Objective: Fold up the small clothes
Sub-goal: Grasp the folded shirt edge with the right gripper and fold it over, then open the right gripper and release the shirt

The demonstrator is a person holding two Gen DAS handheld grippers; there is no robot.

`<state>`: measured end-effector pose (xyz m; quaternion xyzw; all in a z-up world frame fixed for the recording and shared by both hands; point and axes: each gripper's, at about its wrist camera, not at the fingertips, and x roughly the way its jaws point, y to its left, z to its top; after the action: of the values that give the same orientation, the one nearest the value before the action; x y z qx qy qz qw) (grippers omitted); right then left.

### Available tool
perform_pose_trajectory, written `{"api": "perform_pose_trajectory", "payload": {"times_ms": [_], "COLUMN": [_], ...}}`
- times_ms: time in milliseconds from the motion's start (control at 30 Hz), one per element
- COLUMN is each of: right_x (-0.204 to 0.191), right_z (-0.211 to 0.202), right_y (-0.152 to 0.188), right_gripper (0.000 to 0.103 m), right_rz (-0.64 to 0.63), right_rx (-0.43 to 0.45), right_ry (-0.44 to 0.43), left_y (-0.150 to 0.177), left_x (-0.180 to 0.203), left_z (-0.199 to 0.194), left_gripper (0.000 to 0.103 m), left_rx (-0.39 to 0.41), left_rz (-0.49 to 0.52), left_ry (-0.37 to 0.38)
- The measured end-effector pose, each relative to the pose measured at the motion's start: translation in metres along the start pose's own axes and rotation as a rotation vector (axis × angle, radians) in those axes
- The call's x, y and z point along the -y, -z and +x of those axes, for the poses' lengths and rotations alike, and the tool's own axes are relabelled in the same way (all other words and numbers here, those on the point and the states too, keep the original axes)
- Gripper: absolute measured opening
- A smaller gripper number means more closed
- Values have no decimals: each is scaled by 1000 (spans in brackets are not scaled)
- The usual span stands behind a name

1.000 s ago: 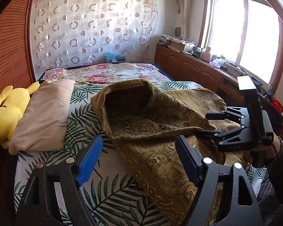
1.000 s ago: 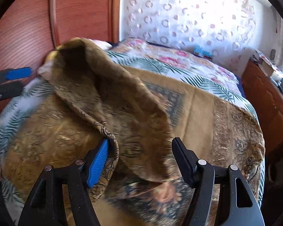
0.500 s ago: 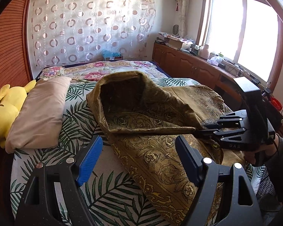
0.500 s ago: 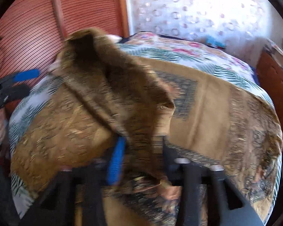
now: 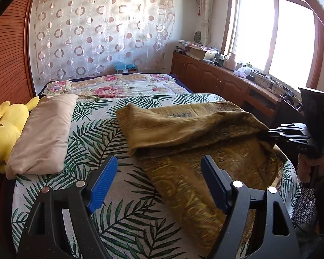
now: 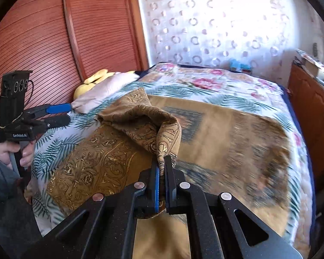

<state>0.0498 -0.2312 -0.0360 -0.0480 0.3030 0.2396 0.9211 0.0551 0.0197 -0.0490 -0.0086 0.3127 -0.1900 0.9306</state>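
1 brown patterned cloth (image 5: 205,172), 1 beige pillow (image 5: 43,133), 1 yellow plush toy (image 5: 2,133), 1 floral quilt (image 5: 118,86), 1 bed (image 5: 127,211) with a leaf-print sheet, 2 grippers: left gripper (image 5: 157,181), right gripper (image 6: 161,168)

Ahead of the left gripper (image 5: 158,182), between its spread fingers, lies bare leaf-print sheet (image 5: 110,133), open to pass over. To its right the gold cloth (image 5: 183,129) rises in a raised fold and blocks that side. To its left a beige pillow (image 5: 43,133) and a yellow plush toy (image 5: 2,133) close the way. The right gripper (image 6: 162,168) has cloth bunched against its fingers; beyond it the cloth lies flat, then the wooden cabinet (image 6: 313,112) walls its right.
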Motion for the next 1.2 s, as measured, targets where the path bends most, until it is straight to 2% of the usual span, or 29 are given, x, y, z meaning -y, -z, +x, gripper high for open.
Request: {"api": "perform_pose_trajectory", "payload": {"times_ms": [300, 400, 633, 733, 867, 900, 967, 1000, 1033, 1200], "right_x": [21, 23, 15, 8, -2, -4, -3, 3, 2, -10], "right_z": [-66, -75, -65, -59, -65, -68, -75, -83, -87, -91], "right_y": [36, 41, 60, 63, 58, 56, 51, 50, 47, 39], "right_gripper": [3, 3, 3, 4, 6, 9, 24, 36, 44, 46], "right_rz": [84, 105, 114, 106, 92, 92, 92, 93, 95, 75], "right_rx": [30, 30, -62, -112, -114, -110, -98, -90, -80, -53], "right_ry": [120, 150, 229, 227, 230, 233, 247, 249, 251, 223], "left_y": [-2, -2, 4, 6, 12, 13, 15, 16, 17, 17], "left_x": [8, 14, 29, 31, 32, 33, 34, 35, 36, 37], "left_z": [2, 6, 19, 33, 52, 57, 63, 66, 69, 80], "left_gripper": [80, 80, 80, 80, 80, 80, 80, 80, 80, 80], "left_rx": [14, 7, -26, -66, -124, -141, -164, -174, -185, -230], "left_rz": [11, 12, 40, 44, 42, 45, 49, 52, 55, 62], "left_ry": [11, 10, 23, 18, 4, -3, -12, -10, -8, -9]}}
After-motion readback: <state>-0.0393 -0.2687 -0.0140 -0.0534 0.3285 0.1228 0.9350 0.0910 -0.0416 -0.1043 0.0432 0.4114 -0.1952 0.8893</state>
